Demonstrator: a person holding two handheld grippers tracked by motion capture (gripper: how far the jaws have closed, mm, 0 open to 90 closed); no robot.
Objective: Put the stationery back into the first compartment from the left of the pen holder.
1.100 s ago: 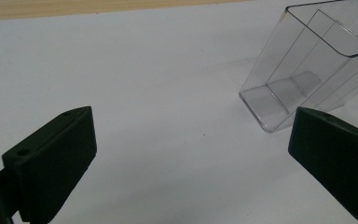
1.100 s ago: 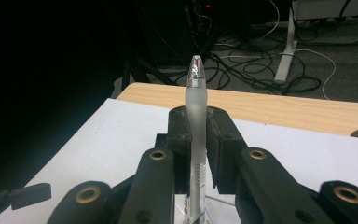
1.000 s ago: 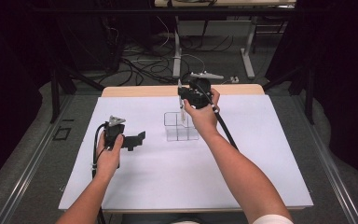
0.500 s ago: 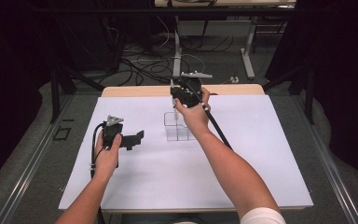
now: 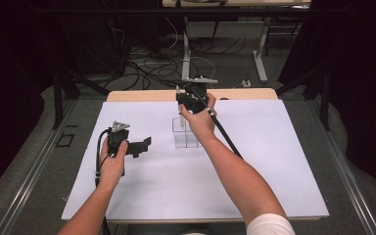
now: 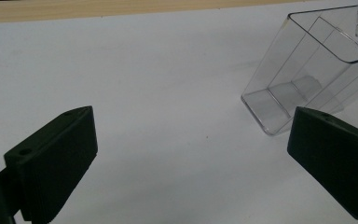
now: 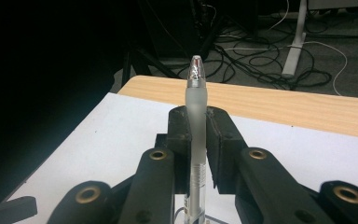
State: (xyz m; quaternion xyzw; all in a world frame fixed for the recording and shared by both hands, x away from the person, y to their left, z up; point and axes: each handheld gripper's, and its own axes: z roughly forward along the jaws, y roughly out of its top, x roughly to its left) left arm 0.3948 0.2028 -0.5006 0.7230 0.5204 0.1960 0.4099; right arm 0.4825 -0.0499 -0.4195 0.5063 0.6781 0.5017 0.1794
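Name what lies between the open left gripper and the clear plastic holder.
Nothing: in the left gripper view, bare white table surface separates the left gripper from the clear plastic holder.

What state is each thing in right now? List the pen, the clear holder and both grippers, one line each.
pen: upright, clamped between the right gripper's jaws, lower end at the holder's rim.
clear holder: standing upright on the white table cover, compartments look empty, nothing gripping it.
right gripper: shut on the pen, held above the holder.
left gripper: jaws wide open, nothing between them, beside the holder.
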